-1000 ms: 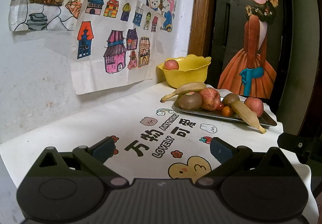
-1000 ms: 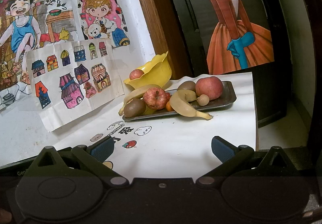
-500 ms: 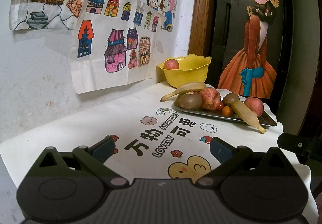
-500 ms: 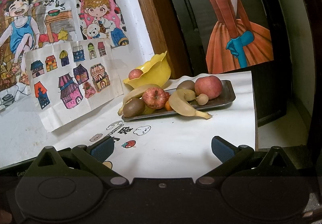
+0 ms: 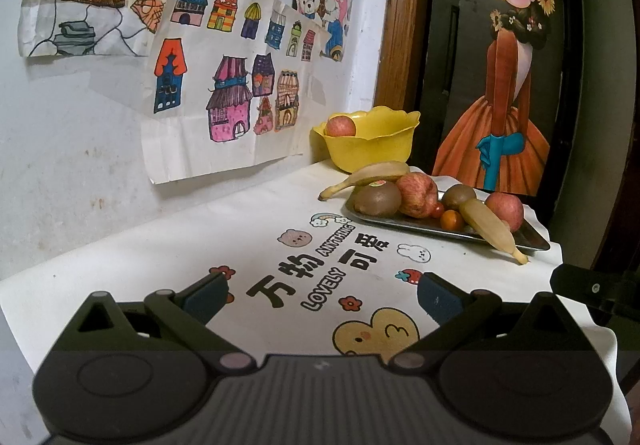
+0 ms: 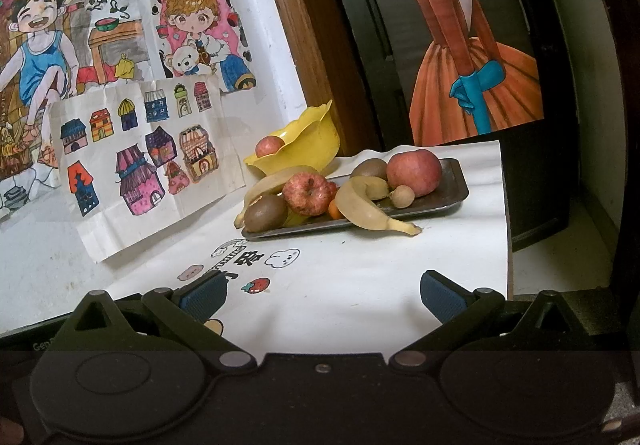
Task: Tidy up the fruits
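Fruits are grouped on a dark tray (image 6: 448, 195) at the far end of the surface (image 6: 360, 285), at about 12 o'clock from your right hand-held gripper (image 6: 320, 299) and about 1 o'clock from your left hand-held gripper (image 5: 320, 295). On the tray you have two red apples: one speckled apple (image 6: 308, 194) near the left end and one smooth apple (image 6: 414, 172) toward the right end. A brown kiwi (image 6: 265, 212) sits at the tray's left end, and a second kiwi (image 6: 370, 168) lies behind the front banana (image 6: 366, 207). The front banana's tip overhangs the near rim of the tray and points to 3 o'clock. A second banana (image 6: 276, 181) lies behind the speckled apple. A small orange fruit (image 6: 334, 210) and a small tan round fruit (image 6: 402, 196) rest beside the front banana.

Behind the tray, at 11 o'clock, a yellow bowl (image 6: 312, 141) holds one more apple (image 6: 269, 146).

Both of your hand-held grippers are spread wide with nothing between the fingers. Each hovers over the printed white cloth (image 5: 240, 229), well apart from the tray. Children's drawings (image 6: 140, 149) hang on the wall at 10 o'clock.
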`<state>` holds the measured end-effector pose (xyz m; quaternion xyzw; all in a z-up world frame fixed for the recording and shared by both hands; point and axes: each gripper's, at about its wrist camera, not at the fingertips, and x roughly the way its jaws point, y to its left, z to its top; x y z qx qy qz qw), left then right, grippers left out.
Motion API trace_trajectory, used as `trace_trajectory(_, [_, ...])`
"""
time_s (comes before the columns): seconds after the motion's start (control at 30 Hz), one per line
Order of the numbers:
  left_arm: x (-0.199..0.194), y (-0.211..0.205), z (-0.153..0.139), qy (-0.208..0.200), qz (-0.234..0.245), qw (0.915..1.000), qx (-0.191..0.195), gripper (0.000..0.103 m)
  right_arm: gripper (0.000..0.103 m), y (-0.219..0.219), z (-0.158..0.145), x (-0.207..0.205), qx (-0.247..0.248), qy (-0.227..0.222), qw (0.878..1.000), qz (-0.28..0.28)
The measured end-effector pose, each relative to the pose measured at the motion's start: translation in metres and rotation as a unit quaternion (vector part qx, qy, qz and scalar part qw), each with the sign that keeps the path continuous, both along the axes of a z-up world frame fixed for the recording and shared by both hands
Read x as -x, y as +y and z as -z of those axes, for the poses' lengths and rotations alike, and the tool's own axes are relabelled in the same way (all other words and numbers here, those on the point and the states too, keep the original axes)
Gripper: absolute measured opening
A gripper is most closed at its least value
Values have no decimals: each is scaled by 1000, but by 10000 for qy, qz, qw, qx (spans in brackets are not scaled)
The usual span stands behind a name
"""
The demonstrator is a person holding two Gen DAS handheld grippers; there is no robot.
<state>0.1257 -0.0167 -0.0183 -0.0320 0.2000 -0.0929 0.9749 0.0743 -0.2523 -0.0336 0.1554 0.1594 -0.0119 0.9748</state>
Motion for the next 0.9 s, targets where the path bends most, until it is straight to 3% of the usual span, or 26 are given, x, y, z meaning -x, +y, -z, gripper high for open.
trace_trajectory(0.33, [-2,-4,-1,47,-320,9992,-219,103,102,1,0,-1,15,25,10000,-15])
trace_trajectory(0.9, [-2,1,-2,53,-405,9991,-87,103,102,2,0,-1,17,43,10000,-22])
